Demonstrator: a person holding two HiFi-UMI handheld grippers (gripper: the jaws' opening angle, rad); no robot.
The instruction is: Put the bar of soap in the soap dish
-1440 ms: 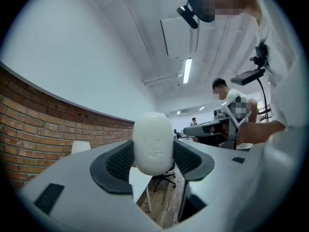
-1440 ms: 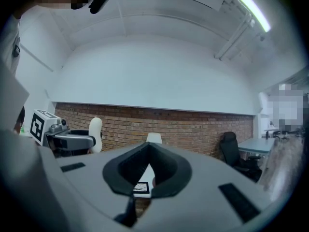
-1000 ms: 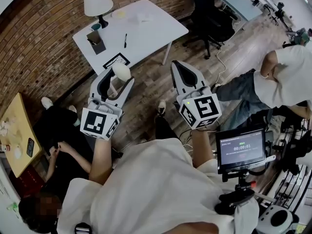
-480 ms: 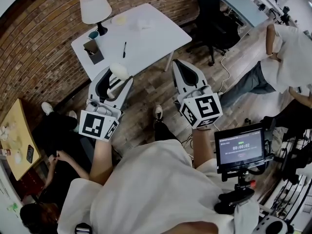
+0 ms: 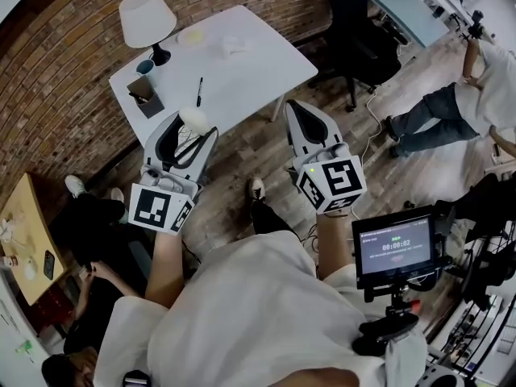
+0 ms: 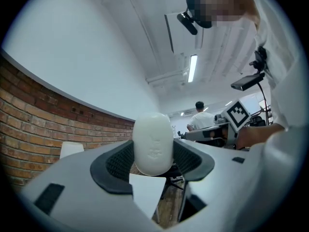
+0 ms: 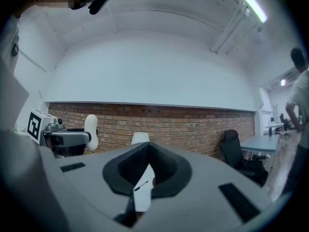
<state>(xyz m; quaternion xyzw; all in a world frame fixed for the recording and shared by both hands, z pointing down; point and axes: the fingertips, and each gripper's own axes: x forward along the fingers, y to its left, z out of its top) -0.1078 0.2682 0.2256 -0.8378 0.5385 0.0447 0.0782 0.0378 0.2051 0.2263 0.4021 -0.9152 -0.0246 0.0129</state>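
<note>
Brick wall backs a white table (image 5: pixel 242 71) straight ahead. The left gripper (image 5: pixel 190 132), the nearer to it, clamps the soap (image 6: pixel 152 141) upright, long axis along the jaws. The right gripper (image 5: pixel 305 127) is closed, empty. No dish can be made out for sure.

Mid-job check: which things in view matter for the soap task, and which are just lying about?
For the job:
- bar of soap, gripped in the left tongs
- white table, a likely place for the dish, though I cannot pick out a dish

Lying about:
- lamp
- cup
- pen
- office chair
</note>
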